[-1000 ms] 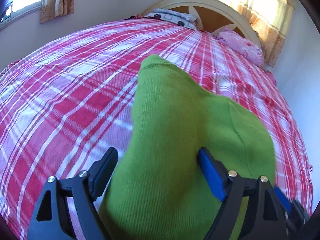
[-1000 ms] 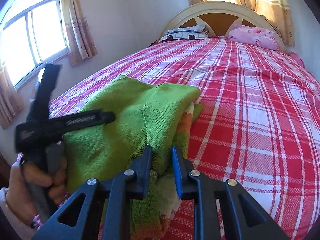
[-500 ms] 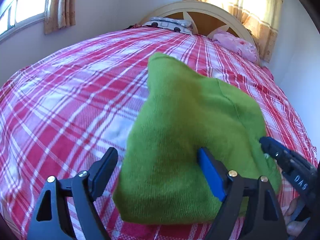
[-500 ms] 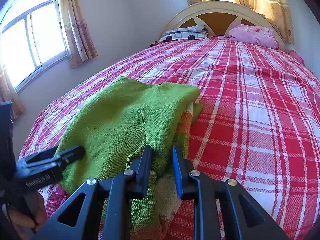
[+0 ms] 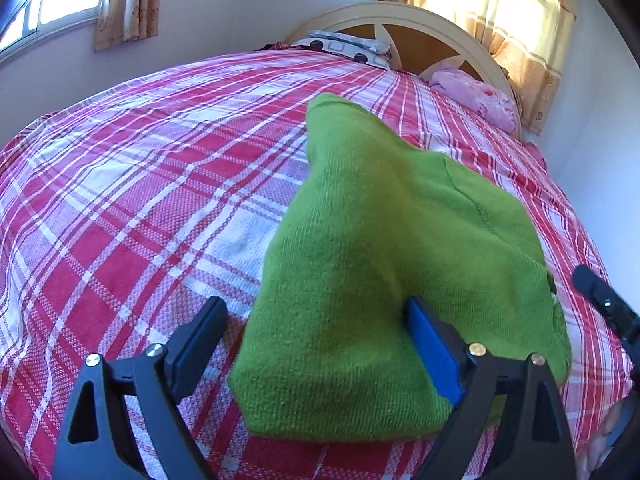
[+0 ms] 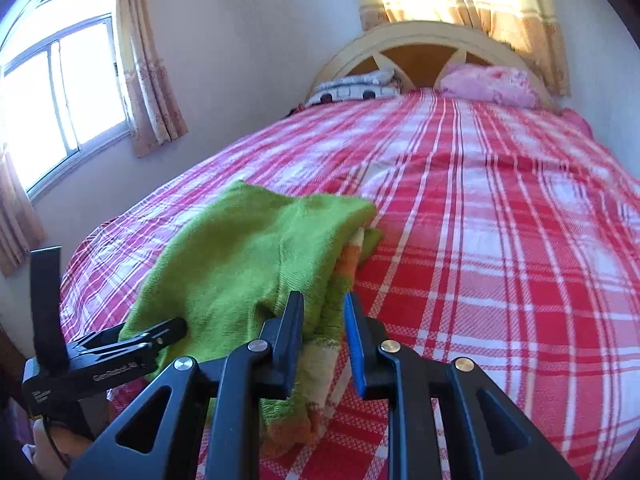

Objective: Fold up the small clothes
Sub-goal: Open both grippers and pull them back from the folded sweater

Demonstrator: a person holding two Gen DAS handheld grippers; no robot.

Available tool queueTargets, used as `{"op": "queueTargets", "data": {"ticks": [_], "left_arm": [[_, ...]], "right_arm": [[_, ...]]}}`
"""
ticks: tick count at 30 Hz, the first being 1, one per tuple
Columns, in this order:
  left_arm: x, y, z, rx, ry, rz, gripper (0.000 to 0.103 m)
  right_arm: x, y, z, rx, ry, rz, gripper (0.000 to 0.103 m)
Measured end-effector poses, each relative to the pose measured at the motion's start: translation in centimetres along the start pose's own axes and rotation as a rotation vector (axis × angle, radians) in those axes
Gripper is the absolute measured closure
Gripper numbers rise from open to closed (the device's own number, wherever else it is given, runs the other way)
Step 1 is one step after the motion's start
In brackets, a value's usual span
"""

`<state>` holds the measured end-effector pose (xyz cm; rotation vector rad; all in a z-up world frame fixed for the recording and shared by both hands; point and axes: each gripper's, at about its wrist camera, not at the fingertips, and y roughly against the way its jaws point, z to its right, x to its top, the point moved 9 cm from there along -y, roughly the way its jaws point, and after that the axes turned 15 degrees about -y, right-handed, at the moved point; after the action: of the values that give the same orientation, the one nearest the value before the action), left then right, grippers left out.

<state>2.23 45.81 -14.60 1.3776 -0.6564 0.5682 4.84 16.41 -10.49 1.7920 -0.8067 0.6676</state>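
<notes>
A green knit garment (image 5: 384, 264) lies folded on the red plaid bedspread (image 5: 132, 208) near the foot of the bed. It also shows in the right wrist view (image 6: 248, 264), with an orange and cream striped edge (image 6: 344, 268). My left gripper (image 5: 316, 344) is open, its fingers spread wide with the garment's near edge between them. My right gripper (image 6: 324, 320) has its fingers close together at the garment's striped edge; some cloth lies between them. The left gripper also shows in the right wrist view (image 6: 132, 344).
The bedspread (image 6: 500, 240) stretches flat to the right and far side. A pink pillow (image 6: 492, 84) and a patterned pillow (image 6: 356, 88) lie at the cream headboard (image 5: 404, 24). Walls and curtained windows stand on the left and behind the bed.
My left gripper has drawn back from the garment, so more of its near edge shows. My right gripper has backed off a little and its fingers have parted slightly.
</notes>
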Motion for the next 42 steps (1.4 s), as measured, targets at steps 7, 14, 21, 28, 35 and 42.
{"op": "queueTargets", "data": {"ticks": [7,14,21,28,35,42], "left_arm": [[-0.1,0.0,-0.1,0.004,-0.002,-0.005,0.009],[-0.1,0.0,0.0,0.016,-0.007,-0.014,0.009],[-0.7,1.1,0.1,0.011,0.009,-0.02,0.011],[-0.7,4.6,1.3,0.026,-0.044,0.04,0.011],[-1.3,7.4,3.1,0.041,-0.099,0.085,0.011],[-3.8,9.9,4.1,0.056,-0.11,0.096,0.011]], "right_arm": [[-0.8,1.1,-2.2,0.047,0.054,-0.006,0.083],[-4.2,-1.4,-0.2,-0.002,0.014,-0.129,0.083],[-4.7,-0.5,0.5,0.02,-0.016,-0.139,0.083],[-3.7,3.9,0.4,-0.007,0.001,-0.034,0.08],[-4.7,6.4,0.7,-0.034,0.01,-0.019,0.076],[-6.3,9.4,1.1,-0.052,0.007,0.009,0.052]]}}
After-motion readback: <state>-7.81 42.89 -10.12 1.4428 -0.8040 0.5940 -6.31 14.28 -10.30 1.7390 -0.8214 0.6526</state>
